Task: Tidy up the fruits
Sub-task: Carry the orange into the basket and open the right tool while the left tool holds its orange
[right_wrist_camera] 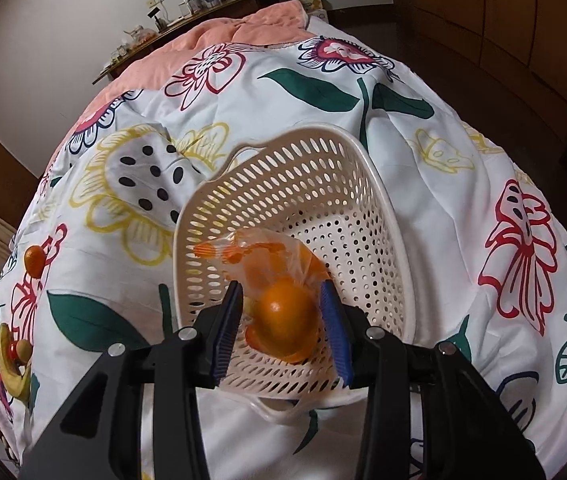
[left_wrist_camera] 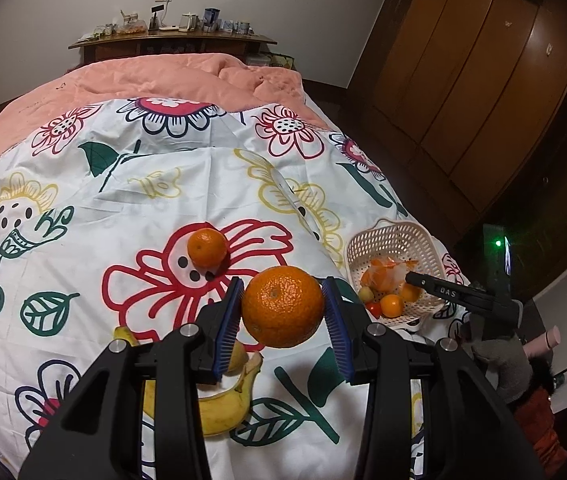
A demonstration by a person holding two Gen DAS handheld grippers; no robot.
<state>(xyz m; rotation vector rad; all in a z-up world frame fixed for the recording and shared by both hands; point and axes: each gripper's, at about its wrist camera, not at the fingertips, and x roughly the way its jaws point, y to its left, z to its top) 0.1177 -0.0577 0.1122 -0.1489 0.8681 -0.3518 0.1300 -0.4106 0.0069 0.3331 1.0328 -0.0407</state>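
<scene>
My left gripper is shut on a large orange and holds it above the flowered bedspread. A smaller orange lies beyond it, and a banana lies under the left finger. The white perforated basket stands at the right with several small fruits and a plastic bag in it. My right gripper is over the basket; an orange sits between its fingers, touching at least the right pad. The right gripper also shows in the left wrist view.
The flowered bedspread covers the near bed, with a pink quilt behind it. A wooden shelf with small items stands at the head. A wooden wardrobe stands at the right. The banana and small orange show at far left.
</scene>
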